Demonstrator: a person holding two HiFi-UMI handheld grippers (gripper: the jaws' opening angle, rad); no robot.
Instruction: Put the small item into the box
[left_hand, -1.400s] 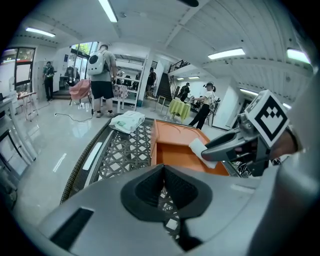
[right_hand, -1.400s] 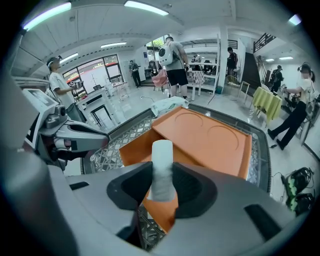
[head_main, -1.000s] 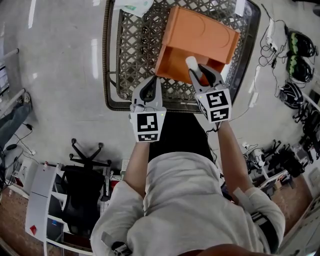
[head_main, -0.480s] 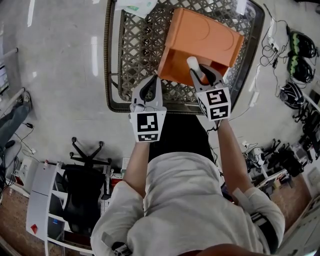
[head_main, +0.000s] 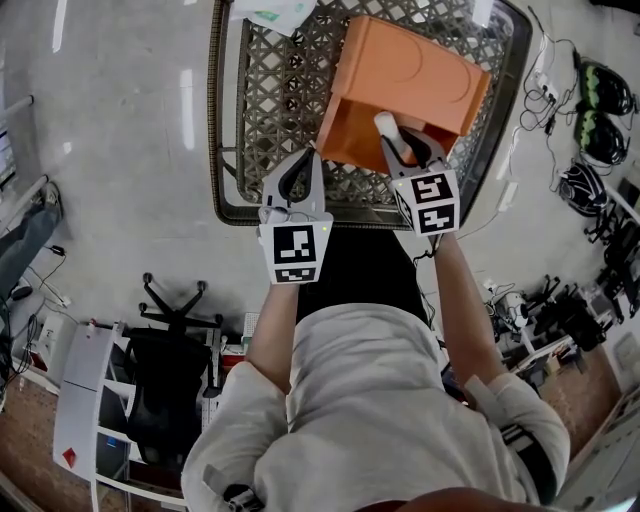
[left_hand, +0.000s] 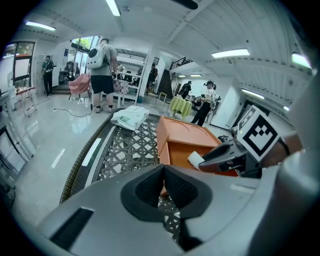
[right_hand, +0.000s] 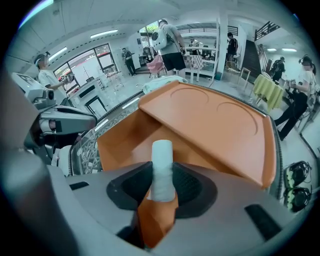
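An orange box stands on the lattice metal table with its lid raised over the open inside. My right gripper is shut on a small white roll, which sticks out past the jaws and points into the opening at the box's near edge. The roll sits upright between the dark pads in the right gripper view. My left gripper hovers to the left of the box over the table's near rim, jaws shut with nothing in them. From the left gripper view the roll shows in front of the box.
A white plastic bag lies at the table's far edge. The table's woven rim runs along the left. On the floor are an office chair, cables and helmets. Several people stand in the hall beyond.
My right gripper has edged slightly forward with the roll toward the box opening. The left gripper has stayed where it was.
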